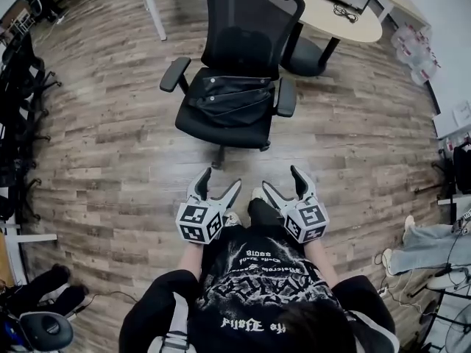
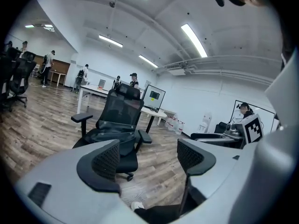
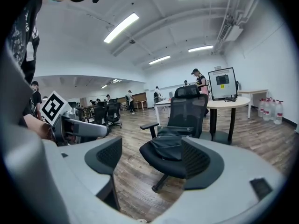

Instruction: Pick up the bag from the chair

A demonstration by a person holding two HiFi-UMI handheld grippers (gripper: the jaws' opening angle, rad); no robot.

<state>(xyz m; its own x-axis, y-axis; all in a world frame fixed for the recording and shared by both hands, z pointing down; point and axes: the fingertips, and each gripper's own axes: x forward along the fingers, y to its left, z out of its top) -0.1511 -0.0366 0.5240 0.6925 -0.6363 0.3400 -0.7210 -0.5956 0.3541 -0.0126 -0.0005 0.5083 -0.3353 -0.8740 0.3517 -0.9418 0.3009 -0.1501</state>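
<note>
bag (image 1: pixel 232 100), black and soft, lies slumped across the seat of the chair (image 1: pixel 249 29), its far edge up against the mesh back and its sides between the 2 armrests (image 1: pixel 174 74). we read that as a steady resting place: the back and arms hem it in, so it cannot slide off without help.

we hold the left gripper (image 1: pixel 219 179) and the right gripper (image 1: pixel 281 179) low in front of the body, side by side over the wood floor (image 1: pixel 110 138), both well apart from the chair. each claw has its 2 jaws spread wide with nothing between them. each gripper view shows only floor and the distant chair through the gap, and in the right gripper view the bag sits almost centred in that gap. we judge the spread jaws are a ready stance: pointed at the target and open before the reach, so no time is lost at the seat.

the pick-up has not begun, as we see it. the armrests close off the sides, so a reach from the front and over the seat edge looks the natural way in. the bag's stiffer upper edge near the back offers a ridge to pinch, while the limp body would likely sag once lifted. the chair stands on a wheeled base (image 1: pixel 218 155), so a hard push could roll it away.
</note>
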